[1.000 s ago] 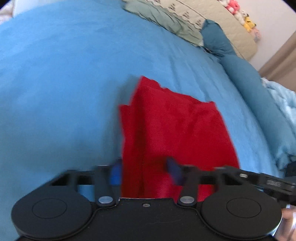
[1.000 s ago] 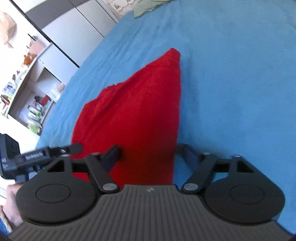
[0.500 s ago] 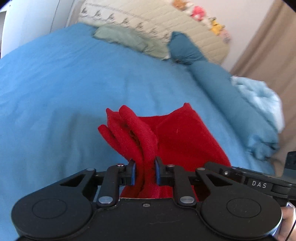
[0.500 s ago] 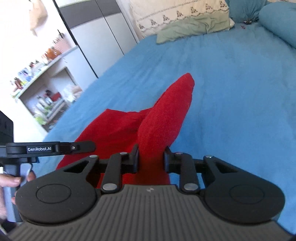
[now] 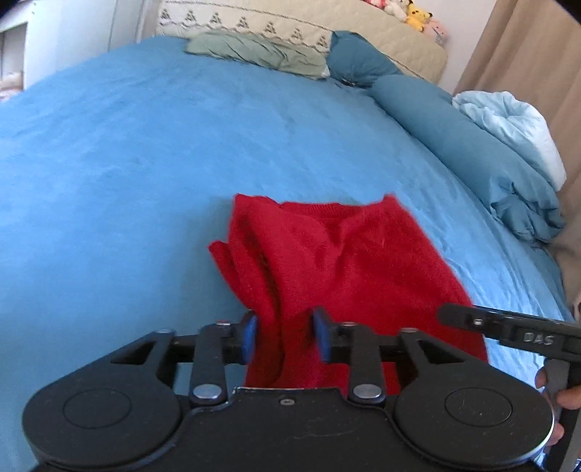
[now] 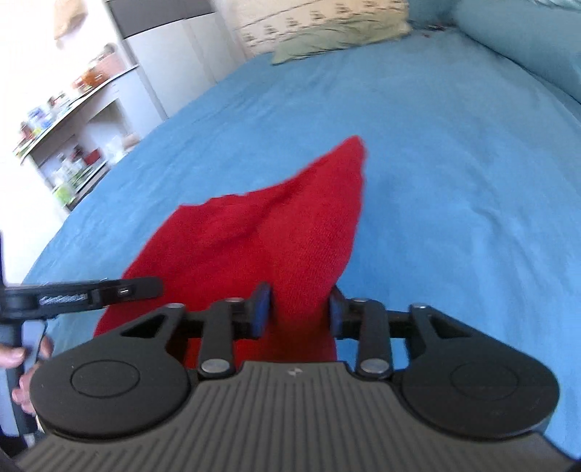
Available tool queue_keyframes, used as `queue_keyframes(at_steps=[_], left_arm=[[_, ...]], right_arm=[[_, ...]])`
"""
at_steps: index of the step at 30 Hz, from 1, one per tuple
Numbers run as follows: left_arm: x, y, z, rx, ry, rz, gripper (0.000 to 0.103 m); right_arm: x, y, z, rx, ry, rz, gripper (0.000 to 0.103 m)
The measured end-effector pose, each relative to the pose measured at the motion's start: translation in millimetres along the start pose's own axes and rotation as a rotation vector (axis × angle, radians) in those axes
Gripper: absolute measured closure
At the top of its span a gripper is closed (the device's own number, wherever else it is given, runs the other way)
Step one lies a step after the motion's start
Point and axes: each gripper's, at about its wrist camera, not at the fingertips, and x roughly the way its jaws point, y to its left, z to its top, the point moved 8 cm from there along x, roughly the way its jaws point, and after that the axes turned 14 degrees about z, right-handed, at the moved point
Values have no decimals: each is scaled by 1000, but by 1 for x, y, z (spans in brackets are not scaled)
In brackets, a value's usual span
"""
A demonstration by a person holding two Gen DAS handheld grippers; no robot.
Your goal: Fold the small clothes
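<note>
A red knitted garment [image 5: 345,261] lies folded over on the blue bed sheet [image 5: 145,163], its near edge running under both grippers. My left gripper [image 5: 285,336] is opening; a ridge of the red cloth sits between its blue pads [image 5: 248,336], which no longer pinch it. In the right wrist view the garment [image 6: 276,236] tapers to a point further up the bed. My right gripper [image 6: 298,313] is opening too, with the cloth's right edge loose between its pads [image 6: 261,314]. The two grippers stand side by side at the garment's near edge.
A green cloth [image 5: 254,51], dark blue pillows [image 5: 435,119] and a pale blue blanket [image 5: 508,127] line the far and right sides of the bed. A cream headboard [image 5: 290,25] stands behind. Shelves with jars [image 6: 65,145] and a wardrobe [image 6: 174,65] stand to the left. A hand [image 6: 21,366] holds the left gripper.
Both grippers were shut on bunched, lifted red cloth half a second ago; now their jaws have parted and the cloth has dropped flatter onto the sheet. Both hands have shifted across the bed.
</note>
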Motion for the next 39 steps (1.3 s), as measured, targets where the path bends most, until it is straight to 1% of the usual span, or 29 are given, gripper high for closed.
queue_keyframes(at_steps=[1,2,3,4,5,9,11,13,17,19,20,21,24,25,27,28,30,33,36,39], left_arm=[[-4,4,2,5,-18,13,39],[-7,5,6,13,-46,38,23],[-10,9,10,20,-75,70,16],[-10,12,12,24,-94,100,16],[-6,14,14,26,-94,122,16],[15,21,8,23,-50,163,17],[23,23,0,41,-27,177,17],[32,22,-8,62,-10,185,17],[40,25,-7,46,1,185,15],[34,23,-4,57,-3,193,19],[27,21,-2,63,-12,198,21],[16,18,3,70,-29,205,21],[-26,12,20,70,-96,199,17],[-41,10,25,67,-113,196,15],[-75,5,35,66,-157,203,2],[-90,3,38,68,-174,209,0],[-126,-2,42,80,-208,222,0],[-169,-8,38,79,-234,231,0],[-209,-8,21,68,-241,235,0],[-242,-9,1,87,-243,282,0]], right_arm=[[-7,1,1,-13,-25,1,22],[-15,3,4,-37,-57,-13,4],[-19,4,7,-55,-79,-38,0],[-21,4,8,-74,-93,-62,0],[-20,1,8,-82,-91,-80,0],[-3,-19,3,-65,-60,-163,0],[8,-31,-5,-57,-23,-209,0],[14,-40,-13,-34,-5,-209,0],[10,-45,-18,-18,-14,-199,0],[5,-39,-13,-34,-18,-204,0],[-1,-33,-9,-45,-28,-204,0],[-8,-27,-3,-53,-45,-198,0],[-39,-6,13,-62,-99,-168,0],[-52,2,18,-65,-111,-162,0],[-77,22,26,-72,-127,-153,0],[-90,32,30,-75,-132,-150,0],[-117,54,34,-91,-141,-158,0],[-159,86,34,-125,-163,-187,0],[-194,113,20,-148,-152,-225,0],[-222,133,0,-145,-132,-275,0]])
